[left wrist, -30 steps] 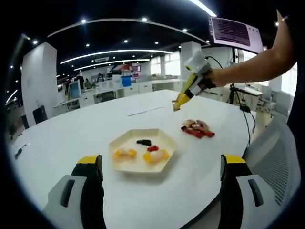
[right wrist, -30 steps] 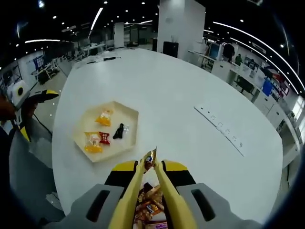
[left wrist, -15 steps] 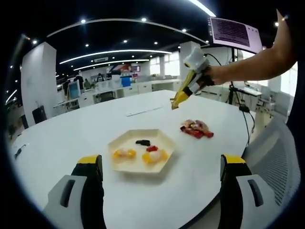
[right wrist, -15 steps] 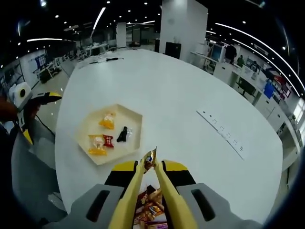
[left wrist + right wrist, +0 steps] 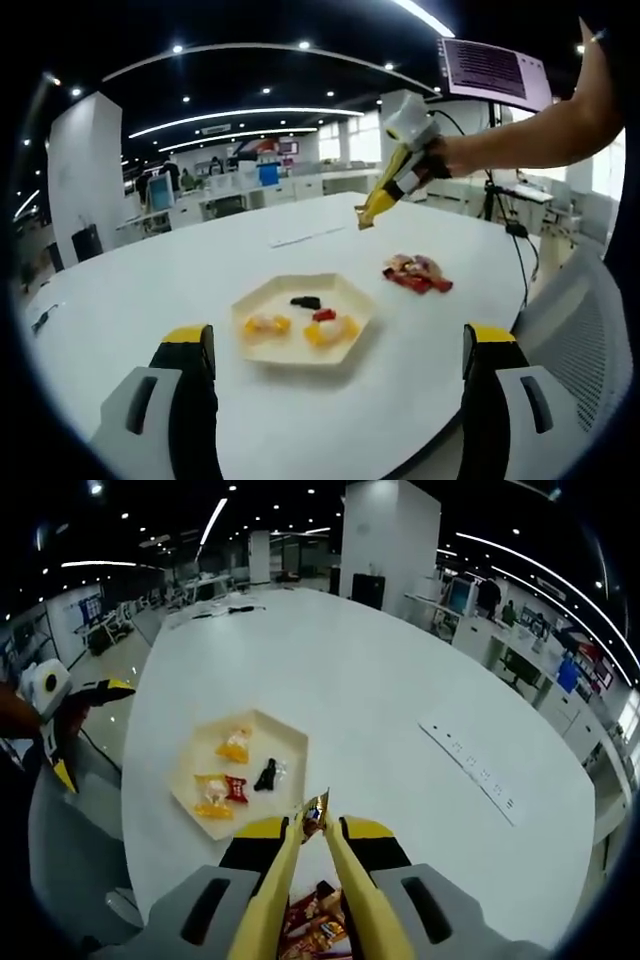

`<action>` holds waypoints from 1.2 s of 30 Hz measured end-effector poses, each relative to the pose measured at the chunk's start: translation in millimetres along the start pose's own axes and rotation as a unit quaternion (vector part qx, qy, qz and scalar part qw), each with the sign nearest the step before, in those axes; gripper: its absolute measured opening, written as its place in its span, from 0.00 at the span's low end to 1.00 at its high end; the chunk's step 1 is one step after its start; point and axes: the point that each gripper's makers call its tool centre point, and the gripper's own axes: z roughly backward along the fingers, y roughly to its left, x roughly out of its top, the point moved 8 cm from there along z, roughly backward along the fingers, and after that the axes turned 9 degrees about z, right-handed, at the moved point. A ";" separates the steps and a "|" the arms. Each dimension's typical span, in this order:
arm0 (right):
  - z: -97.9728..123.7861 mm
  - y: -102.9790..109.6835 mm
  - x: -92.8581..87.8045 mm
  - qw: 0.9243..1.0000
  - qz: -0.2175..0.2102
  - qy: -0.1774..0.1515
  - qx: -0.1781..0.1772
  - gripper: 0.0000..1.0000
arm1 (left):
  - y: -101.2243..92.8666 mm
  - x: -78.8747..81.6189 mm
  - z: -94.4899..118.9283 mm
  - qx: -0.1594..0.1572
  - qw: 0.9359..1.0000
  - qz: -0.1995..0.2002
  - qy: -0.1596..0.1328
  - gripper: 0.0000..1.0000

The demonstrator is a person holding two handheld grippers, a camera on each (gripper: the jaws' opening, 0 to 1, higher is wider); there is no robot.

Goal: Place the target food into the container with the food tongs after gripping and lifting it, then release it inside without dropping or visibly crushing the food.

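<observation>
A cream hexagonal tray (image 5: 262, 300) on the white table holds yellow, orange, red and black wrapped candies. More wrapped candies lie in a loose pile (image 5: 418, 272) to its right. My left gripper (image 5: 340, 340) stands open and empty near the table edge. My right gripper (image 5: 317, 832) is shut on yellow food tongs (image 5: 300, 880), and their tips pinch a gold-wrapped candy (image 5: 315, 808) in the air. The tray (image 5: 290, 742) lies just left of the tips, the pile (image 5: 318, 928) below them. A hand holds the right gripper (image 5: 408, 150) high above the table.
A white power strip (image 5: 480, 770) lies across the table beyond the tray. A mesh chair (image 5: 585, 330) stands at the table's right edge. The left gripper (image 5: 62, 705) shows at the table's left rim. Bare tabletop surrounds the tray.
The right gripper has carried the tongs and candy away from the pile toward the tray, slightly higher. The left gripper has stayed put and open.
</observation>
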 end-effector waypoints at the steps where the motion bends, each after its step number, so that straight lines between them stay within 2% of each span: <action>1: -0.9 0.3 1.3 1.000 0.002 0.000 0.000 0.18 | -0.1 -0.1 -0.1 0.000 1.000 0.000 0.000 0.99; 18: -10.4 8.5 22.4 1.000 0.010 -0.011 0.010 0.18 | -0.7 -0.3 -0.5 -0.003 1.000 -0.002 -0.001 0.99; 36: -32.5 27.9 65.7 0.999 0.026 -0.034 0.030 0.18 | -1.7 0.5 0.3 -0.005 1.000 -0.001 -0.004 0.99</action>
